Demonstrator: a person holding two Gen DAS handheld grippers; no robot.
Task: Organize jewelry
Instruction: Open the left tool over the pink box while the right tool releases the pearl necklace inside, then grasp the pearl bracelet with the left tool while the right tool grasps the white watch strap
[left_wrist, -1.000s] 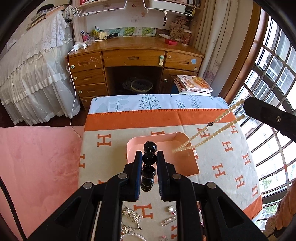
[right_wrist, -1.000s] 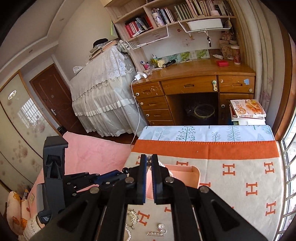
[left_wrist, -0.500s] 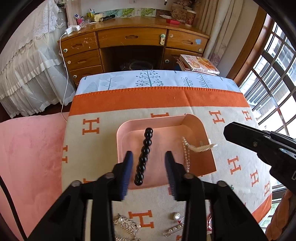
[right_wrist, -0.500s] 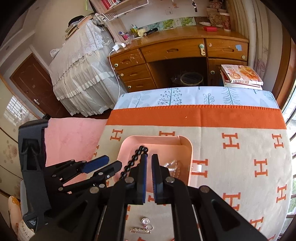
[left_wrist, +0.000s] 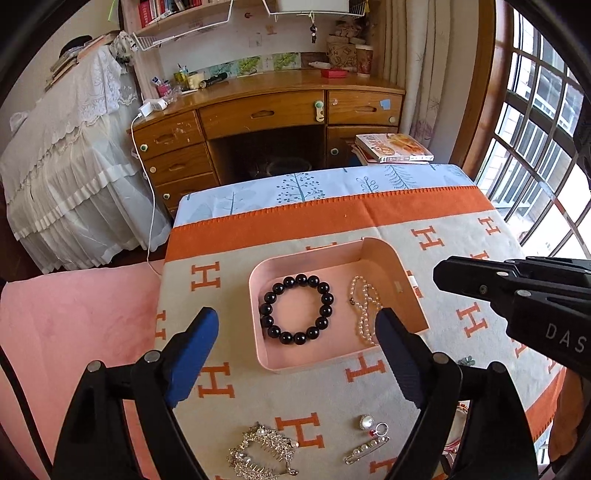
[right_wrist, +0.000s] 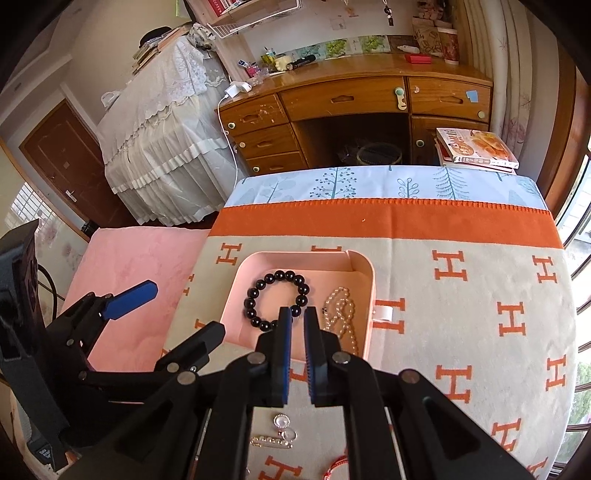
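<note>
A pink tray (left_wrist: 400, 275) sits on an orange-and-cream blanket (left_wrist: 461, 229) patterned with the letter H, a black bead bracelet (left_wrist: 297, 308) lying as a flat ring on its floor and a pearl necklace (left_wrist: 364, 310) heaped just beside it toward the tray's right wall. The left gripper (left_wrist: 297, 325) hovers above the tray's near edge, its jaws having just been opening and now spread wide on either side of the bracelet, touching nothing. The right gripper (right_wrist: 296, 314) points down over the tray's near part between bracelet and pearls, its jaws drawn nearly together with only a thin gap and nothing between them. On the blanket nearer the cameras lie a silver hair comb (left_wrist: 260, 452), a pearl pin (left_wrist: 365, 448), a ring (left_wrist: 380, 429) and a round pearl stud (left_wrist: 366, 421). A wooden desk (left_wrist: 266, 110) stands beyond.
</note>
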